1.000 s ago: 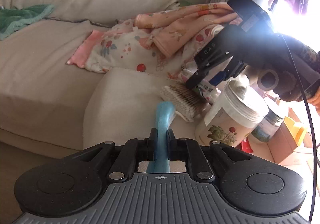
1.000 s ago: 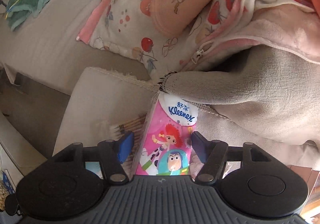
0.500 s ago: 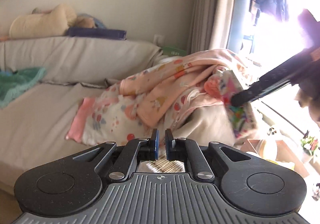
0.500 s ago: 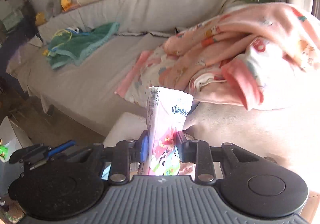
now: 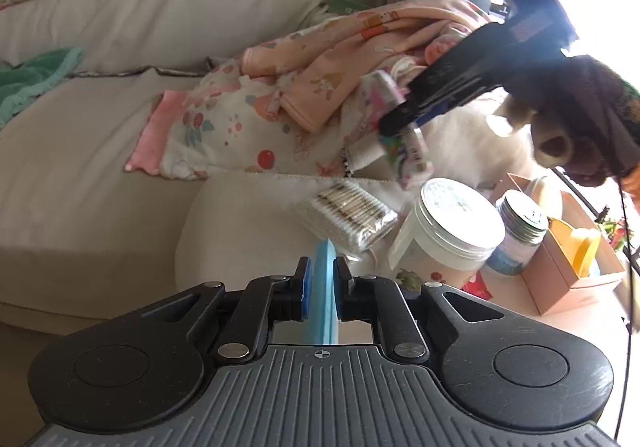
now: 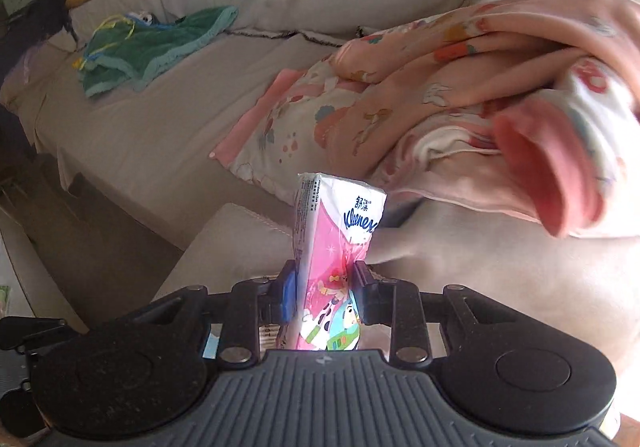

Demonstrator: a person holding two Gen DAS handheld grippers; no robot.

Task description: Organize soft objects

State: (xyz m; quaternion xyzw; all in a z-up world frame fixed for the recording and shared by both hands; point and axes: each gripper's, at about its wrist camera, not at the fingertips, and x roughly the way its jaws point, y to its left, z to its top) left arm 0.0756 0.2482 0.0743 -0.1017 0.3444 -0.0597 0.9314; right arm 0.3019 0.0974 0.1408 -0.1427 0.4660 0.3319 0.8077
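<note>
Below right tool point(image 6: 325, 293): tissue pack point(image 6: 334, 247) base hidden.

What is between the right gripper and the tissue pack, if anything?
Nothing. The right gripper is shut directly on the tissue pack, with a pad pressing each side and the pack lifted above the sofa cushion.

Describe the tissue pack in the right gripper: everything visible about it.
The tissue pack is a slim soft pocket pack in glossy plastic wrap, white at the top with a blue Kleenex logo, pink below with cartoon figures. It stands roughly upright, lifted clear of the sofa, with the right gripper clamping its lower part, one pad on each broad side. The left wrist view shows it hanging in the air in front of the pink blanket, above the packet of cotton swabs.
</note>
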